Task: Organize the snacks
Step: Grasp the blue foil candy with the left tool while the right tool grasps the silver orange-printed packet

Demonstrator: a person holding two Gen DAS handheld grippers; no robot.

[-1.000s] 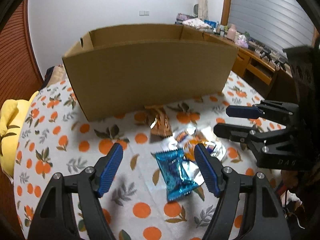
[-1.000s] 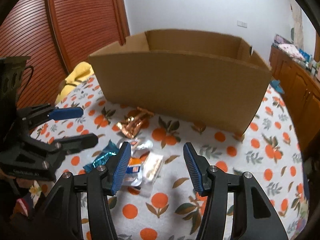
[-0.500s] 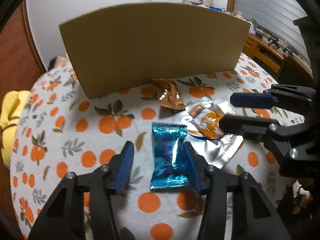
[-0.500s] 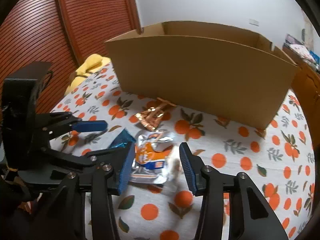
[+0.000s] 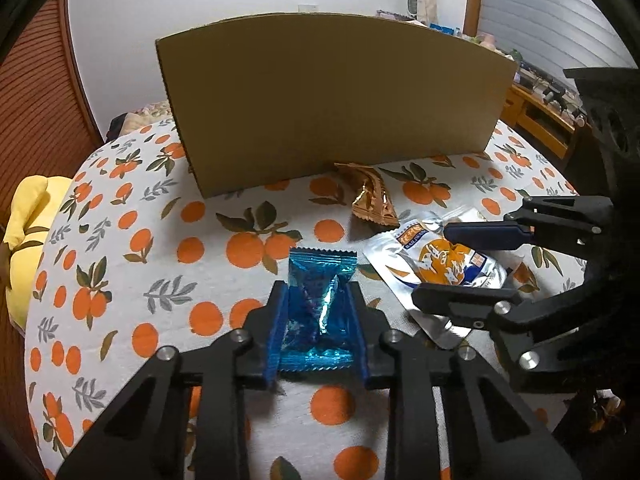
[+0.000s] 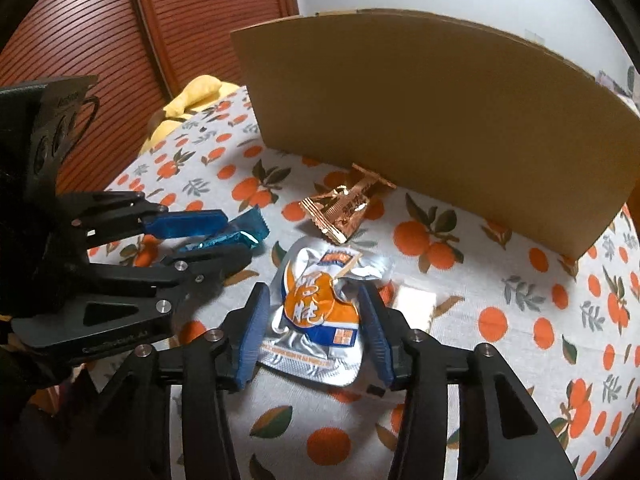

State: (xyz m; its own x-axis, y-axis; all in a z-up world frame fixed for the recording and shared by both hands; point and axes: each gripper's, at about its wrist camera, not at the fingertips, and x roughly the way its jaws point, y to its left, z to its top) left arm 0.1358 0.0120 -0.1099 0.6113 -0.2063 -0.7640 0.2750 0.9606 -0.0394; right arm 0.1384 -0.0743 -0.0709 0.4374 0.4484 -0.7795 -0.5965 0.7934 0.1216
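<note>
While three packets lie on the table [image 5: 120, 280] in front of the box [image 5: 328, 112], the sorting of snacks appears barely under way. The left gripper [image 5: 318, 322] has just been closing and now pinches the blue packet [image 5: 320, 304] between its pads, the wrapper buckled at the middle and apparently resting on the cloth near the table's middle. The right gripper [image 6: 316, 328] stands astride the silver packet [image 6: 320, 312] just beside it; its jaws have opened slightly in the last instant, and the pads sit at the packet's edges without clearly pressing, so this one looks bracketed rather than gripped. A copper-coloured packet [image 6: 344, 210] lies untouched against the foot of the box wall, and a small pale packet [image 6: 414, 304] rests just right of the silver one. Whether anything is already inside the box cannot be told, since only its outer wall faces both cameras. By this showing every visible snack has yet to be lifted and placed. A yellow cushion [image 5: 28, 236] lies off the table's left edge.
</note>
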